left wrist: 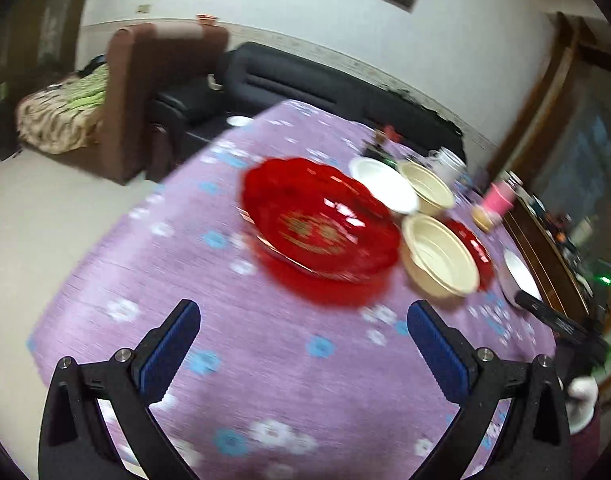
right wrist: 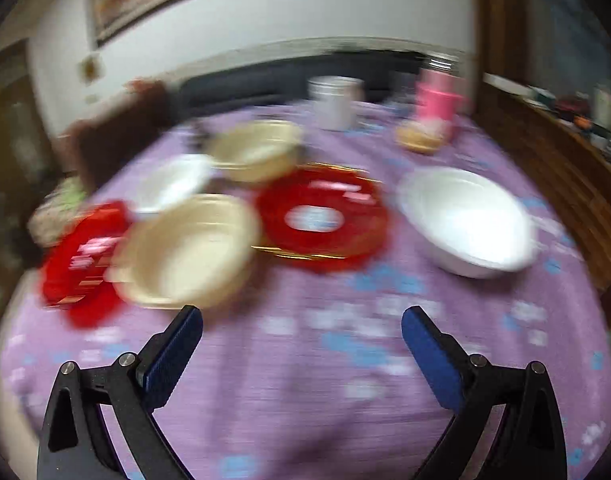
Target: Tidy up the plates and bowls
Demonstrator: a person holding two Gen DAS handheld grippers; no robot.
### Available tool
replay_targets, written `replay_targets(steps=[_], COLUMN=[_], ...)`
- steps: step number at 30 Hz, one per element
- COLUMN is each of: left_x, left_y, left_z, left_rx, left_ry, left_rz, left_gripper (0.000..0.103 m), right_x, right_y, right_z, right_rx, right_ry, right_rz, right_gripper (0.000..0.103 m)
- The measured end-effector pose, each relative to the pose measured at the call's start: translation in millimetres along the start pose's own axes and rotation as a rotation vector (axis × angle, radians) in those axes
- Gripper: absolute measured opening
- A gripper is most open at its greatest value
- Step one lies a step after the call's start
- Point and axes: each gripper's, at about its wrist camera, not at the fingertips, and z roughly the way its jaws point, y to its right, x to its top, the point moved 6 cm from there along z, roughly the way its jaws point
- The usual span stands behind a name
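On the purple flowered tablecloth (left wrist: 265, 360) a large red scalloped plate (left wrist: 321, 232) lies just ahead of my open left gripper (left wrist: 304, 310), which holds nothing. To its right sit a white bowl (left wrist: 381, 186), two cream bowls (left wrist: 425, 188) (left wrist: 439, 256), a second red plate (left wrist: 475, 248) and another white bowl (left wrist: 519, 276). My right gripper (right wrist: 302, 315) is open and empty above the cloth. Ahead of it are a cream bowl (right wrist: 185, 248), a red plate (right wrist: 321, 216) with a clear centre, and a big white bowl (right wrist: 465, 220). The right wrist view is motion-blurred.
At the table's far side stand a metal can (right wrist: 333, 100), a pink cup (right wrist: 437, 100) and a small tan item (right wrist: 419, 140). A dark sofa (left wrist: 305, 84) and brown armchair (left wrist: 145, 92) lie beyond. A wooden cabinet (right wrist: 565, 176) runs along the right. A gloved hand (left wrist: 583, 396) shows at lower right.
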Motion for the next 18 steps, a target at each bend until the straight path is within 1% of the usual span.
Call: replay_targets(steps=[2, 3, 5, 7, 9, 12, 14, 16, 18], left_x=[9.5, 16.9, 30.3, 44.1, 58.4, 70.1, 78.2, 81.7, 84.1], left_y=[-13.5, -21.6, -32.7, -43.8, -59.9, -78.1, -79.8, -79.5, -77.5], left_z=[0.3, 1.8, 8.0, 19.0, 34.1, 58.0, 76.3, 90.2, 109.3], left_rx=[0.022, 0.032, 0.054, 0.076, 0.065, 0.017, 0.003, 0.033, 0.033], left_ry=[-0.003, -0.006, -0.018, -0.039, -0.076, -0.141, -0.160, -0.168, -0.188], left_rz=[-0.014, -0.019, -0.021, -0.043, -0.103, -0.205, -0.209, -0.199, -0.193], left_gripper=[0.103, 0.103, 0.103, 0.103, 0.103, 0.103, 0.103, 0.103, 0.103], right_x=[1.4, -0.9, -5.6, -11.9, -15.2, -14.2, -12.7, -8.5, -6.3], right_y=[-39.2, -63.5, -99.9, -130.4, -150.8, -165.9, -170.0, -174.0, -176.6], right_z=[3.0, 7.9, 18.9, 31.9, 46.3, 70.8, 84.8, 100.8, 111.8], right_rx=[0.155, 0.257, 0.383, 0.436, 0.448, 0.437, 0.421, 0.393, 0.380], right_ry=[-0.041, -0.082, -0.147, -0.186, -0.211, -0.240, -0.251, -0.259, -0.261], right_rz=[-0.011, -0.009, -0.010, -0.008, -0.005, 0.025, 0.042, 0.048, 0.053], right_gripper=[0.101, 0.101, 0.100, 0.097, 0.092, 0.088, 0.087, 0.087, 0.087])
